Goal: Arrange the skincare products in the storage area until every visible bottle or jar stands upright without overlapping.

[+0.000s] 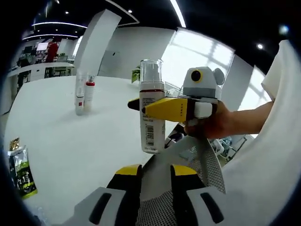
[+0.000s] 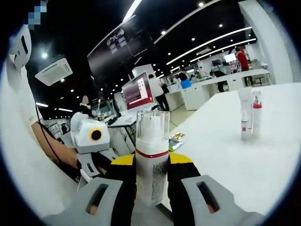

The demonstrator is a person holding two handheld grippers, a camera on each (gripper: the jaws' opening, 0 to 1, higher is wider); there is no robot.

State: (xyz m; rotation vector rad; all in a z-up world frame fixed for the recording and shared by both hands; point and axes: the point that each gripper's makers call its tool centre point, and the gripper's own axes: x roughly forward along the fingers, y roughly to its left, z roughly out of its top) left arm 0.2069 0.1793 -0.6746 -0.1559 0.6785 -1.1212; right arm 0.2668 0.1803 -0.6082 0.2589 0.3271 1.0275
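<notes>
My right gripper (image 2: 152, 169) is shut on a white bottle (image 2: 152, 141) with a clear cap and a red band, holding it upright above the table's edge. In the left gripper view that same bottle (image 1: 153, 129) hangs in the air, with the right gripper (image 1: 143, 107) clamped on it from the right by its yellow jaws. My left gripper (image 1: 156, 176) is below it, open with nothing between its jaws. Two slim white bottles (image 1: 83, 96) stand upright side by side far out on the white table (image 1: 70, 141). They also stand at the right of the right gripper view, bottles (image 2: 250, 118).
Green printed packets (image 1: 19, 172) lie at the table's left edge, and a packet (image 2: 176, 140) lies just behind the held bottle. A mesh chair back (image 1: 207, 165) stands close by the table's edge. Desks, screens and people are far behind.
</notes>
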